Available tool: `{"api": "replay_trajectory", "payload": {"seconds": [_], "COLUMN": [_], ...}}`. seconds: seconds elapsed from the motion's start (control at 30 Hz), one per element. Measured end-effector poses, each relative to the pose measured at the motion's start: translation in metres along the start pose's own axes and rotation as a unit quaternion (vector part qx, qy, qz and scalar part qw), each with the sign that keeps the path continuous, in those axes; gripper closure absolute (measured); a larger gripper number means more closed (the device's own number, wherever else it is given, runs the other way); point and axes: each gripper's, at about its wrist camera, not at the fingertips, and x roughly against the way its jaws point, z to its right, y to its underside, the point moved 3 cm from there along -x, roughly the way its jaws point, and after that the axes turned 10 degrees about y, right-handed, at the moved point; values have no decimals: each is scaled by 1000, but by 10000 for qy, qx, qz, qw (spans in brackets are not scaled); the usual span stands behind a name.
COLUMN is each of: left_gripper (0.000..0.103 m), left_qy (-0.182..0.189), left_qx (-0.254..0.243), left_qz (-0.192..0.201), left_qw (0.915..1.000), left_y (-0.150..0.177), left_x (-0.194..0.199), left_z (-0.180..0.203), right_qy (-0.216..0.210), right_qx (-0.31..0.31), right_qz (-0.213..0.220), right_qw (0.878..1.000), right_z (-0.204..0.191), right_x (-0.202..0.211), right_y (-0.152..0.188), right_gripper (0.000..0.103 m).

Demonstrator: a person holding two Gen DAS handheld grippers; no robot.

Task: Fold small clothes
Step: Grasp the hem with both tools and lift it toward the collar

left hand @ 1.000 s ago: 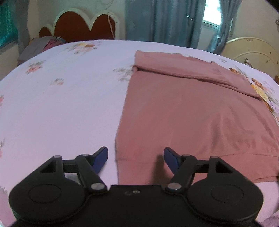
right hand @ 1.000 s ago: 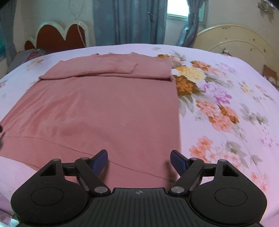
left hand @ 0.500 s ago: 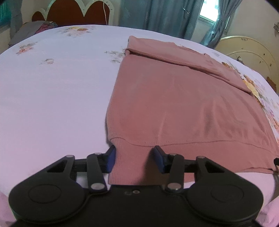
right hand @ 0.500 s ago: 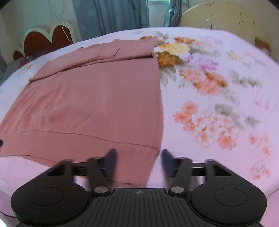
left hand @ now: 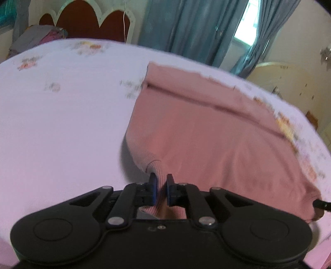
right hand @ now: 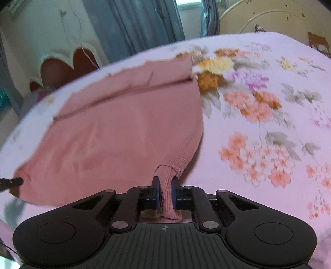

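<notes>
A dusty pink knit sweater [left hand: 206, 134] lies on the bed with its sleeves folded across the far end. My left gripper [left hand: 161, 182] is shut on the ribbed hem at the near left corner, which is lifted off the sheet. My right gripper [right hand: 165, 184] is shut on the ribbed hem at the near right corner of the sweater [right hand: 128, 132], also lifted. The near edge hangs between the two grippers. Each gripper's tip shows at the edge of the other's view.
The bed sheet [left hand: 62, 124] is pale pink, with a big flower print [right hand: 258, 115] to the right of the sweater. A red scalloped headboard [left hand: 86, 22], blue curtains [left hand: 186, 27] and a cream footboard [right hand: 269, 16] stand beyond the bed.
Both grippers have closed on the hem corners and raised them. The near edge of the sweater has come up off the bed and the views have tilted upward.
</notes>
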Motion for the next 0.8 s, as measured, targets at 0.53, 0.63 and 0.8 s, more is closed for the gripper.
{"api": "replay_trajectory", "payload": {"seconds": [0.53, 0.63, 0.8], "left_gripper": [95, 95, 95], "left_qy": [542, 551, 508], "left_qx": [-136, -102, -107], "left_qz": [900, 898, 857], "left_qw": [9944, 9944, 9950], "left_y": [-152, -179, -215], "left_x": [-72, -100, -150], "left_z": [20, 12, 5], "right_qy": [-19, 69, 253], "right_qx": [-637, -832, -1110], "right_qz": [1065, 1081, 1045], "right_qw": [9923, 9906, 9880], "right_z": [-19, -20, -23], "right_x": [-44, -74, -131], "right_y": [-161, -193, -241], "right_gripper": [93, 93, 93]}}
